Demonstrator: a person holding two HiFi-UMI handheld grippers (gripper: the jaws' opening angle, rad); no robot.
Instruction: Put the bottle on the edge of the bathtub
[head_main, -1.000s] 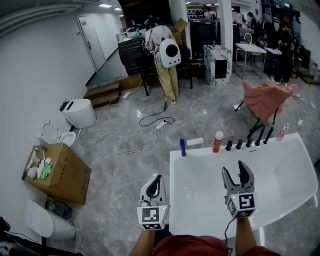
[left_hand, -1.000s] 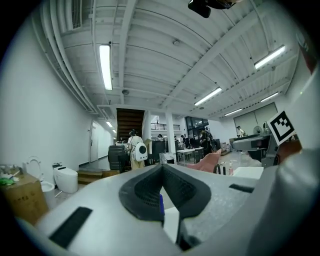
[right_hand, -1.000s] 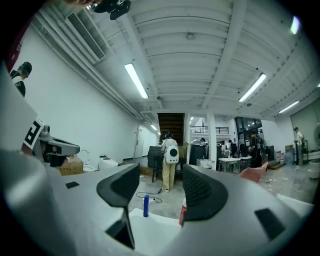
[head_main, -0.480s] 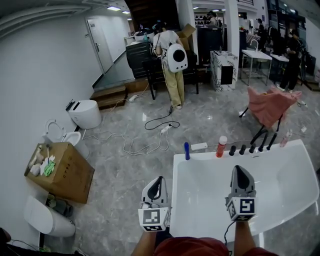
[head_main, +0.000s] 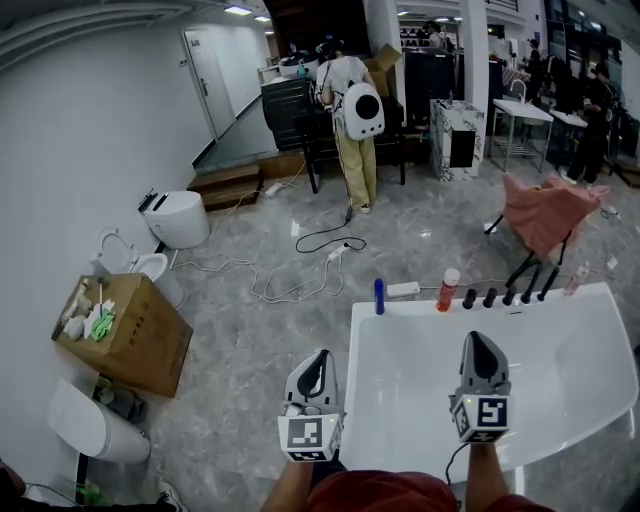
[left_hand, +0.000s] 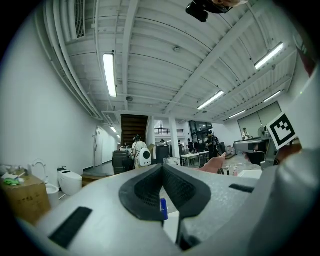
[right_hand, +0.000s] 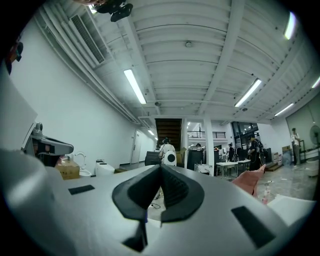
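Note:
The white bathtub (head_main: 362, 420) fills the lower right of the head view. On its far rim stand a blue bottle (head_main: 378, 296) and a red bottle with a white cap (head_main: 447, 289), both upright. My left gripper (head_main: 319, 359) hangs shut over the floor, just left of the tub's near corner, and holds nothing. My right gripper (head_main: 482, 342) is shut and empty above the tub's basin. In the left gripper view the jaws (left_hand: 161, 167) meet, and the blue bottle (left_hand: 163, 209) shows through the slit below them. The right gripper (right_hand: 160, 167) is likewise shut in its own view.
A row of black tap handles (head_main: 505, 296) and a white power strip (head_main: 403, 290) sit on the far rim. A cardboard box (head_main: 125, 335) and toilets (head_main: 178, 218) stand at the left. Cables (head_main: 290, 285) cross the floor. A person with a white backpack (head_main: 357, 110) stands far off, and a pink cloth (head_main: 545, 210) lies beyond the tub.
The right gripper's jaws went from open to shut. The head view has drifted slightly, and both grippers stay near the tub's front.

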